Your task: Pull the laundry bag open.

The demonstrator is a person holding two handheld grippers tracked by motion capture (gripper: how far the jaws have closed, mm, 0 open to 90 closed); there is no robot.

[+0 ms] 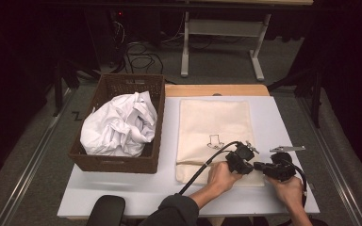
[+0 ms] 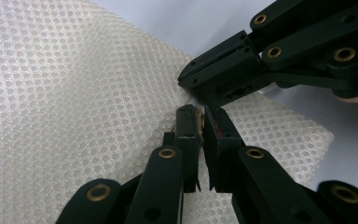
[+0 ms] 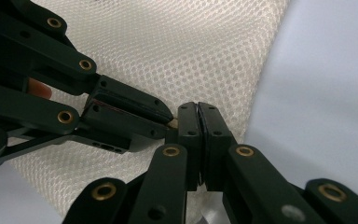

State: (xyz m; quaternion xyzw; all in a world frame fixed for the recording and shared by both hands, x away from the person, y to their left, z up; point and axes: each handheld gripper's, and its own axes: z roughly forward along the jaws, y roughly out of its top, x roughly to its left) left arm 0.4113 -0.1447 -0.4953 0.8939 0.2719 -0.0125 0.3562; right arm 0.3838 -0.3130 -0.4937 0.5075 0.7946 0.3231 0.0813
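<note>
Both grippers pinch the near right edge of the flat cream mesh laundry bag point(image 1: 215, 136) — the left gripper point(image 2: 200, 122) and right gripper point(image 3: 197, 122) each have jaws closed on it, tips nearly touching. Pulling apart unevenly could let the thin mesh slip out. Hands sit low, angled inward; beyond, the brown wicker basket point(image 1: 118, 158).

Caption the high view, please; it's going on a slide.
Left gripper and right gripper pinch the near edge of a cream mesh bag beside a laundry basket.
</note>
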